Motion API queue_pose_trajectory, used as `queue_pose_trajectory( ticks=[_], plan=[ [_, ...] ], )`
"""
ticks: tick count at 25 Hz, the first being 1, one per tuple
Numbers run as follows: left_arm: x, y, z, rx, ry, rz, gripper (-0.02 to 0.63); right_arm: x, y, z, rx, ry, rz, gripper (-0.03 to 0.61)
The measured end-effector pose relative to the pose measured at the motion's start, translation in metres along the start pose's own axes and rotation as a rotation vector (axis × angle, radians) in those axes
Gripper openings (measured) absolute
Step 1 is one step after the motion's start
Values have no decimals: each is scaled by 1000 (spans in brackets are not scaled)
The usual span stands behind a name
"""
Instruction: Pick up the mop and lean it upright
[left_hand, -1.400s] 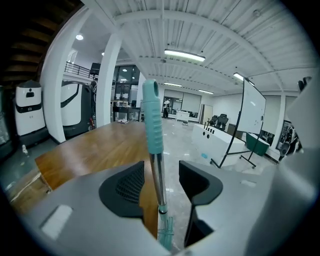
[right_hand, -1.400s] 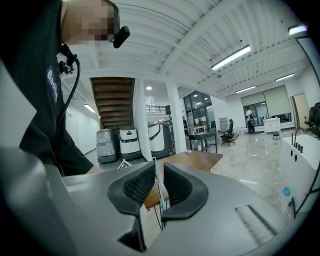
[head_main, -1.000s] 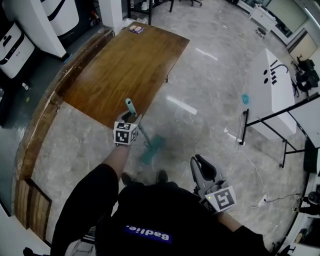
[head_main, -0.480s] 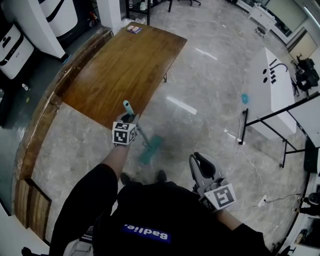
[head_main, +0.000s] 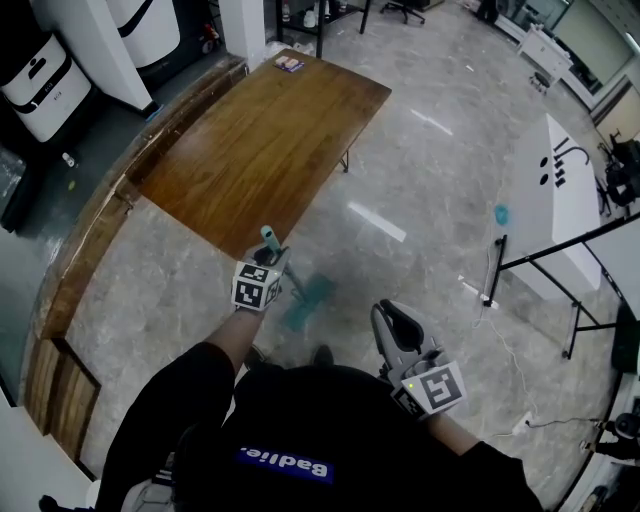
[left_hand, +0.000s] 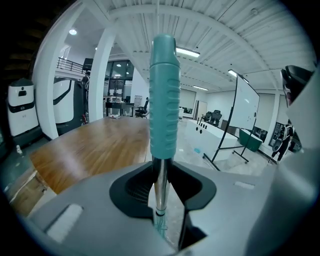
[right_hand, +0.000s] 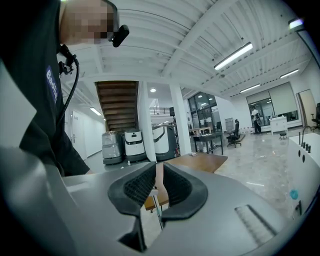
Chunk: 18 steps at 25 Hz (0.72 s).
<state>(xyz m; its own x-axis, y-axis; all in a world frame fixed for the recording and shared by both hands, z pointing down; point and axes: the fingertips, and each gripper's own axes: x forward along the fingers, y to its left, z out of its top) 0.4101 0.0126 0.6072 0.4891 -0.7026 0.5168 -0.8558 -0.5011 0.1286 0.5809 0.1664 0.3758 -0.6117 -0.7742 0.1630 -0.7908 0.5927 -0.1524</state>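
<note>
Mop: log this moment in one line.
left hand-held gripper: jaws just closed on mop pole | mop head: on floor | right hand-held gripper: empty

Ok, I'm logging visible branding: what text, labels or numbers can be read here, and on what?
"Badlie": blue-and-white print on the person's black shirt, seen upside down.
Small flat item on the brown wooden table: too small to read.

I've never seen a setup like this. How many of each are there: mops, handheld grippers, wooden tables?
Mops: 1, the mop.
Grippers: 2, the left gripper, whose jaws have just closed on the mop's pole, and the right gripper, empty.
Wooden tables: 1, the wooden table.
Total: 4.
</note>
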Motion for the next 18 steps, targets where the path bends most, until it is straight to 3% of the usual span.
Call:
queue_pose_trajectory(
  ticks=[13, 18],
  plan=[
    [-49, -42, -8, 13, -31, 19, 123, 16, 9, 6, -5, -13, 140, 46],
    [-75, -40, -5, 15, -83, 84, 123, 27, 17, 4, 3, -39, 222, 43]
  ],
)
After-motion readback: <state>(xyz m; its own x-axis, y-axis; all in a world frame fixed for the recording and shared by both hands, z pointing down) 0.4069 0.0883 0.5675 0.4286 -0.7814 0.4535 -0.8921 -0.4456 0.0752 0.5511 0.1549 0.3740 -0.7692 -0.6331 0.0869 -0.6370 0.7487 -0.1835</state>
